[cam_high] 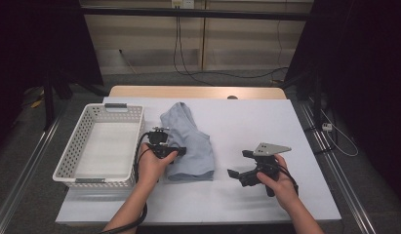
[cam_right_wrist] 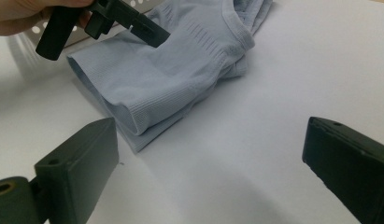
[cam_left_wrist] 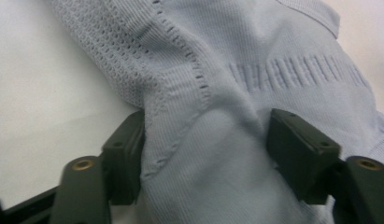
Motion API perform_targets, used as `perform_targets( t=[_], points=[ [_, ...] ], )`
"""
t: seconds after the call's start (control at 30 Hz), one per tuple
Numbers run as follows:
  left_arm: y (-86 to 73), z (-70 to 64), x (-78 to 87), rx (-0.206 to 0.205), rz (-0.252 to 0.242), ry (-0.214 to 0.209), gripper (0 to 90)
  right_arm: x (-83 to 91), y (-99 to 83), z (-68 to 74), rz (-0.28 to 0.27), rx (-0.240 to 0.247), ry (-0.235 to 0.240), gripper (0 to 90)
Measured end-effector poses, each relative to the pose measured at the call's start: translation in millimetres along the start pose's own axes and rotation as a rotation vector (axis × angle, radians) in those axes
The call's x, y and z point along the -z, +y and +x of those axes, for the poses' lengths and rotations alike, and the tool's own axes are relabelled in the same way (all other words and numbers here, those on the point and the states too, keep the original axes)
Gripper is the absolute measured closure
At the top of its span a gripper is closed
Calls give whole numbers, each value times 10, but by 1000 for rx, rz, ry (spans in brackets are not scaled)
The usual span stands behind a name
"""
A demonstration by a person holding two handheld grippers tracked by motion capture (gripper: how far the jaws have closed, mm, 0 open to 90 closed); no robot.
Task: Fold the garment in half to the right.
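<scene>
A folded light-blue knit garment [cam_high: 193, 141] lies on the white table, right of a basket. My left gripper [cam_high: 176, 150] sits at the garment's left edge. In the left gripper view its jaws stand open on either side of a raised fold of the garment [cam_left_wrist: 236, 60], with the left gripper [cam_left_wrist: 206, 144] low on the cloth. My right gripper [cam_high: 239, 163] is open over bare table to the right of the garment, nothing between its fingers. In the right gripper view the right gripper [cam_right_wrist: 208, 158] faces the garment [cam_right_wrist: 166, 79] and the left gripper [cam_right_wrist: 133, 23].
An empty white perforated basket [cam_high: 71, 146] stands at the table's left side. The white table top [cam_high: 266, 122] stretches right and toward the back. Cables run across the floor beyond the table's far edge.
</scene>
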State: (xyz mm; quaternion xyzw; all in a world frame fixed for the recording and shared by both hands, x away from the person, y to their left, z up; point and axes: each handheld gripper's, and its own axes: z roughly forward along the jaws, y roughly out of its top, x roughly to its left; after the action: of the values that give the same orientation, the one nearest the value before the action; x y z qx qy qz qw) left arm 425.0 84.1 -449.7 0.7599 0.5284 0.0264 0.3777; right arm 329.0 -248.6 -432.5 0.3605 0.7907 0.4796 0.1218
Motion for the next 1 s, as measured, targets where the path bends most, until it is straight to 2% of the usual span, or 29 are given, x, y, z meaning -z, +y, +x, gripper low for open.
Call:
perform_targets(
  t=[0.1, 0.17, 0.2, 0.27, 0.4, 0.47, 0.53, 0.67, 0.8, 1.0],
  points=[
    [-10, -13, -15, 8, -9, 4, 451, 2, 4, -3, -3, 0, -1, 33],
    [-10, -29, -18, -5, -5, 20, 491, -1, 7, -2, -2, 0, -1, 33],
    [-7, -30, -18, 2, -2, 23, 511, -3, 10, -2, -1, 1, -3, 33],
    [4, -23, -26, 24, 5, 8, 608, -10, 19, -5, -5, -1, -1, 33],
    [8, -39, -30, -5, 5, 3, 719, -21, 25, -4, -3, -3, -4, 33],
    [22, -47, -26, -19, 12, 7, 736, -17, 21, -5, -5, -6, -3, 33],
    [52, -32, -19, -2, 31, -6, 744, -19, 23, -13, -11, -13, -1, 33],
    [133, -36, 7, -11, 60, -11, 753, -10, 15, -34, -8, -11, -3, 34],
    [215, -50, 75, 1, 72, -44, 755, 24, 6, -47, -19, -21, -11, 33],
    [345, -91, 148, -4, 93, -78, 756, 15, 15, -22, -18, -11, -3, 34]
  ],
)
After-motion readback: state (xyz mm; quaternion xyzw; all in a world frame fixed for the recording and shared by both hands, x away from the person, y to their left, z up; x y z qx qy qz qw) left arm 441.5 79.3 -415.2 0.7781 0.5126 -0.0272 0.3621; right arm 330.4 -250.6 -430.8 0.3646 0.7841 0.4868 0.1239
